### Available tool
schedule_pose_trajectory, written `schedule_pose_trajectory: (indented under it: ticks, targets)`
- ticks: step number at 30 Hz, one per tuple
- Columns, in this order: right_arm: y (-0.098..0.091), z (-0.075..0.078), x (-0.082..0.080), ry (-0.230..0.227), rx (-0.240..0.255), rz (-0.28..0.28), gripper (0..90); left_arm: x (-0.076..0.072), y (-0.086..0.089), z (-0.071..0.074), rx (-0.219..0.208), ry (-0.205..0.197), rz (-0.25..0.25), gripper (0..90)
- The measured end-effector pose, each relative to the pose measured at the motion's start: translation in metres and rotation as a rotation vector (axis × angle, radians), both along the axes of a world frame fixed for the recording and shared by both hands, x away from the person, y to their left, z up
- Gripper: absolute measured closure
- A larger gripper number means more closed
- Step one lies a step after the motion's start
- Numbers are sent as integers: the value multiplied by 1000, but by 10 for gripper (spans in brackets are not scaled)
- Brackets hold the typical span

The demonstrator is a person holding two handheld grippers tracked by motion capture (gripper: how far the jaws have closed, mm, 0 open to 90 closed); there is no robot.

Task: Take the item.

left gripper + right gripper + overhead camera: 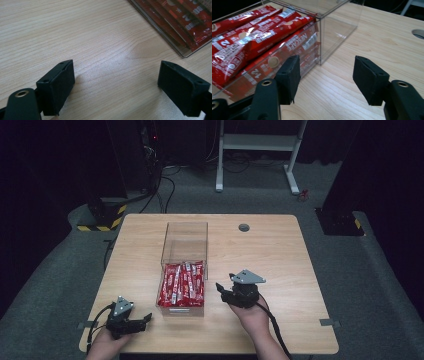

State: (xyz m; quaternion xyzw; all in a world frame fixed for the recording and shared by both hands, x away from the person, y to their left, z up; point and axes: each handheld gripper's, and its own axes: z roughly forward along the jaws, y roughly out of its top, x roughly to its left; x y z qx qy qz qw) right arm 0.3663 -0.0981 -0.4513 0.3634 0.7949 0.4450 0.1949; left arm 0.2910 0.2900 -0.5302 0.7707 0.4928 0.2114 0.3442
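Beside the clear box [184, 265] of red sachets [182, 284] on the counter [280, 255], the right claw [223, 290] stands apart and empty — jaws near the box's wall. The left claw [145, 320] rests apart. A careless reach could hit the wall and push the box.

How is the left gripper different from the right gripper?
The left gripper sits near the table's front edge, farther from the clear box; the right gripper is close beside the box's red sachets. The left gripper's jaws stand wider apart than the right gripper's. Both are black, open and empty.
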Motion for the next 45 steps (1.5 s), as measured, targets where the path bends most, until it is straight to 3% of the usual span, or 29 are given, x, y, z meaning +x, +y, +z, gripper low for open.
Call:
schedule_pose_trajectory:
  ticks: [9, 24, 45]
  targets:
    - [2, 4, -4, -7, 36, 14, 434, 0, 0, 0, 4, 0, 1, 144]
    - [23, 16, -21, -25, 69, 112, 471, 0, 0, 0, 4, -1, 0, 145]
    - [46, 16, -30, -18, 77, 171, 495, 0, 0, 0, -1, -1, 0, 144]
